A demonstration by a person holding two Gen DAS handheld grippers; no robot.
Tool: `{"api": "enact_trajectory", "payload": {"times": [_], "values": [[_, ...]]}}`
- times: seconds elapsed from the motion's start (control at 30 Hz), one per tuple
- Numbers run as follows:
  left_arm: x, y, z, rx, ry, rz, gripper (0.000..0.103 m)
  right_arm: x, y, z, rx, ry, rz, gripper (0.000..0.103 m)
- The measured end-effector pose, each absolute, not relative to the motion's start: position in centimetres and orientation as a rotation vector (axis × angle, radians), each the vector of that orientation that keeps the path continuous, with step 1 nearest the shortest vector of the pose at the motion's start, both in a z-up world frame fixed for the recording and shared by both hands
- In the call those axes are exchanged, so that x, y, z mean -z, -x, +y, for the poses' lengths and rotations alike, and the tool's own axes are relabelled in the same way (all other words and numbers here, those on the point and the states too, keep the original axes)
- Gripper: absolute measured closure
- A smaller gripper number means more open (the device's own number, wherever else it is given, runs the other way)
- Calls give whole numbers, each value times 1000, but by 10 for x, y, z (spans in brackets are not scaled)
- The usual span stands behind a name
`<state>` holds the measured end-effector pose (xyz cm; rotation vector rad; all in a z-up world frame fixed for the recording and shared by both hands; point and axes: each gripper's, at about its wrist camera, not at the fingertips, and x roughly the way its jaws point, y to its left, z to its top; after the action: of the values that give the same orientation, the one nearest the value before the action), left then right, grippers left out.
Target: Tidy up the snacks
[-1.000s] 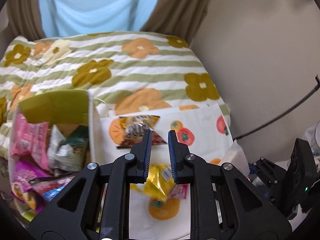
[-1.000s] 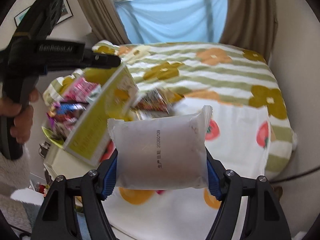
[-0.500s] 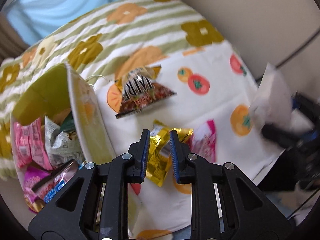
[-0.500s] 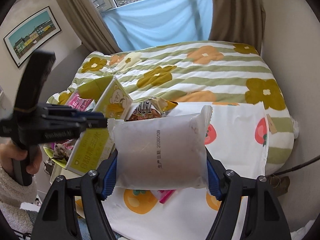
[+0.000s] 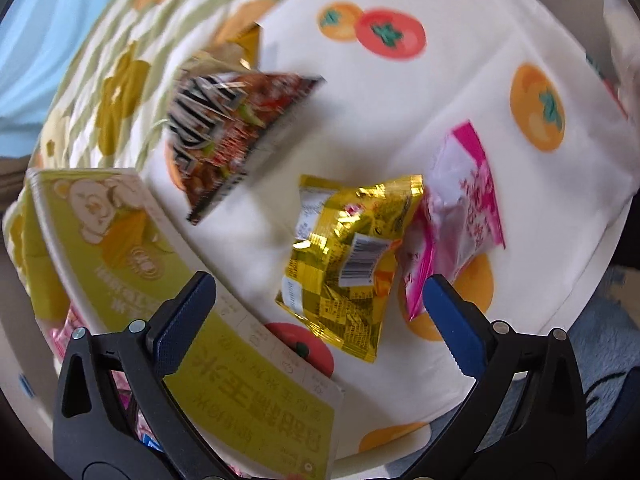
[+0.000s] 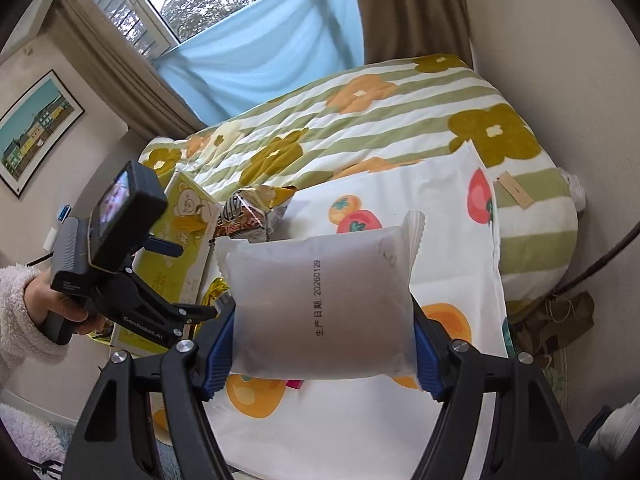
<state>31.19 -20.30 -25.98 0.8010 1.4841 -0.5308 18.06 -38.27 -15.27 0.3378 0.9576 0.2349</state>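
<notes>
My left gripper (image 5: pixel 318 284) points down over the fruit-print cloth (image 5: pixel 460 92), and its jaws are opening wide. A gold foil packet (image 5: pixel 344 256) lies below, between the fingers, untouched by the pads. A pink packet (image 5: pixel 460 216) lies against its right side. A dark red and black snack bag (image 5: pixel 228 128) lies farther up. The yellow-green snack box (image 5: pixel 120 248) stands at the left with packets inside. My right gripper (image 6: pixel 322 348) is shut on a white frosted packet (image 6: pixel 320 300), held above the cloth.
The cloth lies on a bed with a green-striped flower quilt (image 6: pixel 400 120). A person's hand in a fluffy sleeve (image 6: pixel 24 308) holds the left tool beside the box (image 6: pixel 188 216). A wall runs along the right, with a cable and a bag on the floor.
The left gripper has sunk toward the cloth, tipped to look straight down, and gone from shut to wide open. The right gripper still holds the white packet and has shifted and rolled a little.
</notes>
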Motion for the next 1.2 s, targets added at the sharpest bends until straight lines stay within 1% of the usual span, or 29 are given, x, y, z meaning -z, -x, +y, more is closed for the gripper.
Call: {"api": "enact_trajectory", "payload": {"times": [0.13, 0.3, 0.37, 0.4, 0.43, 0.53, 0.63, 0.73, 0.87, 1.13, 1.2], "values": [[276, -308, -210, 545, -913, 1488, 0, 158, -178, -385, -222, -355, 962, 33], [294, -314, -210, 564, -907, 1539, 1, 165, -177, -386, -212, -373, 974, 33], [302, -315, -210, 554, -926, 1553, 9, 168, -177, -385, -210, -379, 979, 33], [306, -314, -208, 555, -925, 1567, 20, 169, -177, -385, -210, -381, 981, 33], [308, -315, -207, 556, -918, 1578, 33, 169, -177, -384, -210, -381, 983, 33], [311, -310, -203, 560, -914, 1574, 36, 170, -177, -382, -211, -376, 987, 33], [303, -301, -199, 576, -890, 1547, 39, 170, -176, -381, -211, -369, 991, 33], [286, -294, -192, 570, -858, 1510, 40, 168, -177, -379, -217, -356, 991, 33], [250, -288, -182, 549, -767, 1446, 40, 160, -178, -377, -234, -337, 979, 33], [138, -280, -156, 463, -539, 1285, 40, 122, -195, -359, -329, -227, 933, 33], [112, -283, -138, 412, -474, 1245, 40, 108, -201, -348, -371, -186, 912, 33]]}}
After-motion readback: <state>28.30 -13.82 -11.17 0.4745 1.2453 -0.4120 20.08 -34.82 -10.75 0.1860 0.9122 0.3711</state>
